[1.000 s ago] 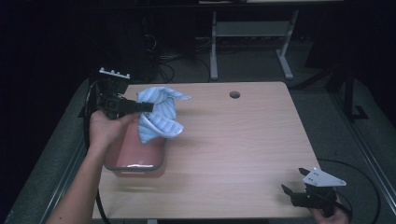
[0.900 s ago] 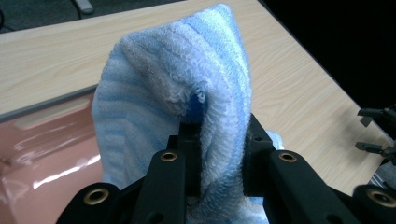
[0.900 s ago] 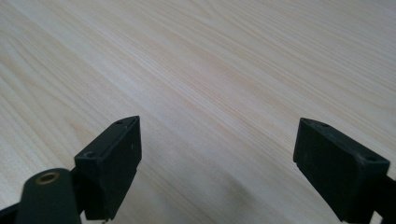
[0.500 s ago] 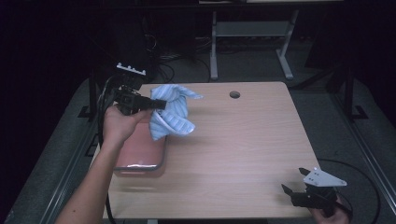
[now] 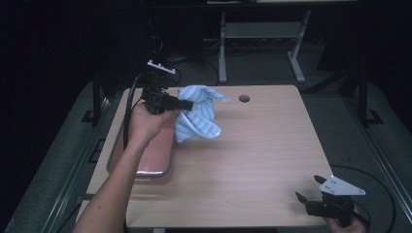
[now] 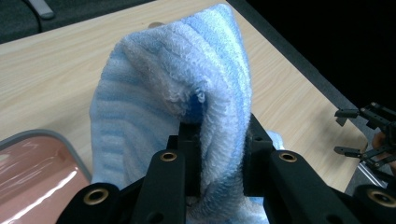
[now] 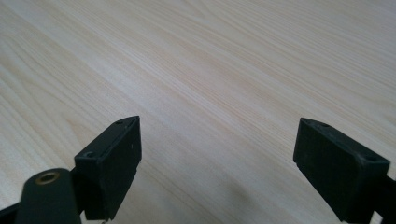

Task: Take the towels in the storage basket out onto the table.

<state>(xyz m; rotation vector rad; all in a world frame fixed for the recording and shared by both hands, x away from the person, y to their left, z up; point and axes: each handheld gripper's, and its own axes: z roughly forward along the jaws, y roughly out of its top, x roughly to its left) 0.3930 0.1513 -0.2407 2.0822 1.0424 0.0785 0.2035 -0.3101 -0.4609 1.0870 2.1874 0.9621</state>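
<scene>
The left gripper, fingers pinching a fold of a blue-and-white striped terry towel, holds it above the wooden bench beside a pink metal tray; the shallow-looking pinch could slip; the right gripper rests spread.

Fluffy terry towel, glossy tray, matt wood table.

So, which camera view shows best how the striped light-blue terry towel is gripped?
The left gripper view: the striped light-blue terry towel fills it, pinched between the left gripper and its black jaws. The high view shows the towel small, hanging above the table. The right gripper view faces bare wood.
</scene>
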